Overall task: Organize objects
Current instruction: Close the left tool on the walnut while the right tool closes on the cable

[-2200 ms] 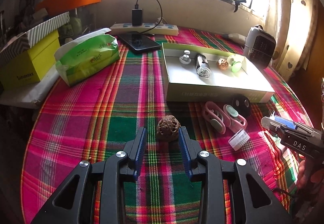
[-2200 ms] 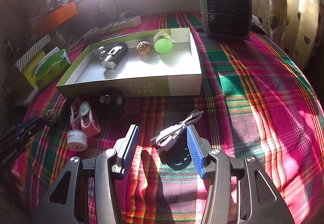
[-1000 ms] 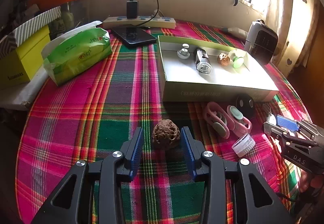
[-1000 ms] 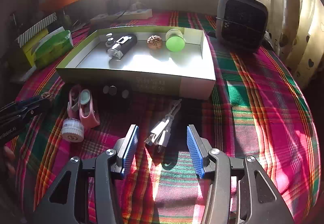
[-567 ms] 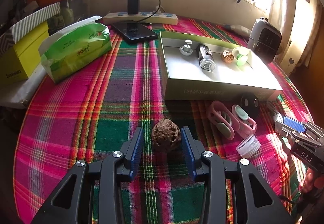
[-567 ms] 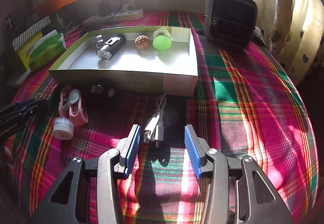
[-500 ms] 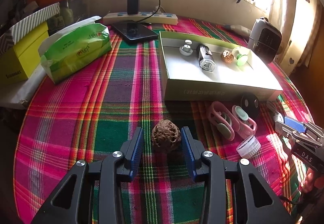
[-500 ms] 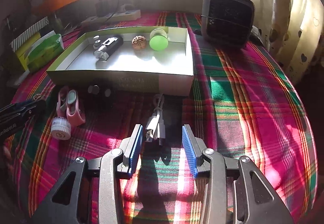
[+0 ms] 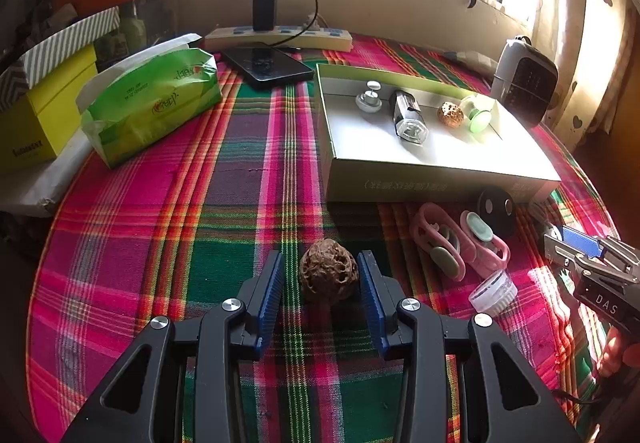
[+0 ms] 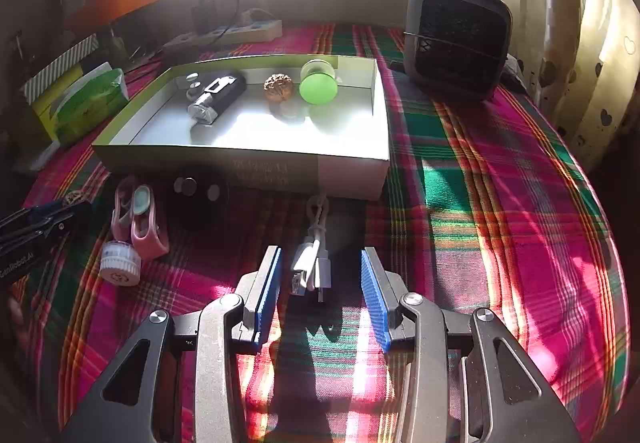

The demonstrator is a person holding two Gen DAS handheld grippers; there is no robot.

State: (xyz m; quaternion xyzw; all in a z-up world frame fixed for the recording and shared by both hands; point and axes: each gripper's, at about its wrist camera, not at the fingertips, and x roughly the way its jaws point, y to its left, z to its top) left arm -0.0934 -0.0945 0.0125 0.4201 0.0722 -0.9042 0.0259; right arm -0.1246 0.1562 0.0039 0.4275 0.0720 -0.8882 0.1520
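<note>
The left gripper stands wide around the walnut, pads just beside it, not pressing; it looks hard, light and bumpy, best taken across its middle. The right gripper has just been narrowing around the folded white cable, which lies loose between the pads; soft and springy, it should be pinched at the plugs. Further away stands the box on the worktop

Print on box front too blurred to read. Yellow box cut by left edge. Hand holding right gripper mostly out of frame.
</note>
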